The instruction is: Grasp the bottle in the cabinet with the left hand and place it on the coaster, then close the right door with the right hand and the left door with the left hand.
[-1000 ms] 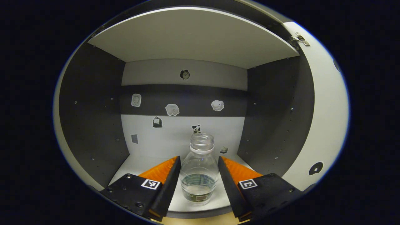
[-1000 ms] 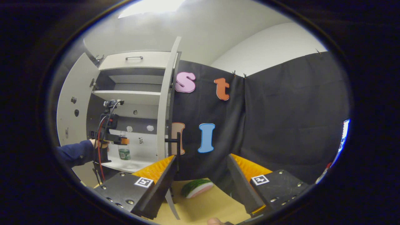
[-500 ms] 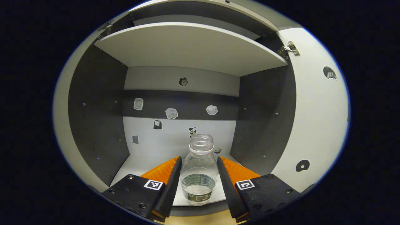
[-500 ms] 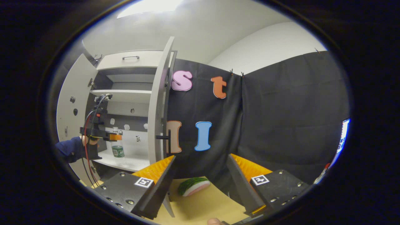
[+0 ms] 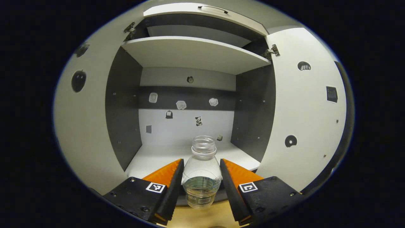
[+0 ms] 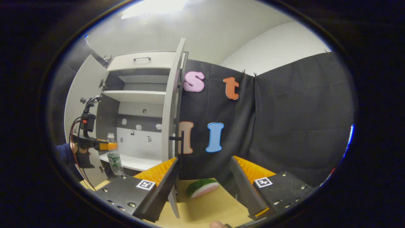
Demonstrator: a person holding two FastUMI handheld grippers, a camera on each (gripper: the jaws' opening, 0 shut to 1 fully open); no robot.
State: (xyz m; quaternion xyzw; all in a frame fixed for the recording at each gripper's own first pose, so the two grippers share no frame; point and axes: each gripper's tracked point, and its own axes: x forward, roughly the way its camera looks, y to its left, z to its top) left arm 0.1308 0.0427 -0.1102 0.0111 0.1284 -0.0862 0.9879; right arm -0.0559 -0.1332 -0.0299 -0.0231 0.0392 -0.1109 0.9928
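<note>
Bottom centre of left gripper view: left gripper (image 5: 201,177) clamped on bottle (image 5: 202,177), held just outside open cabinet (image 5: 196,53). Lower right gripper view: right gripper (image 6: 202,179) wide open, empty, above desk (image 6: 208,209).

A clear plastic bottle (image 5: 202,172) with no cap stands upright, a little water in its base and a label around its lower body. It is held between the left tool's (image 5: 201,177) two fingers, just in front of the open cabinet (image 5: 193,53). Both white cabinet doors, the left door (image 5: 85,126) and the right door (image 5: 303,117), stand wide open.
</note>
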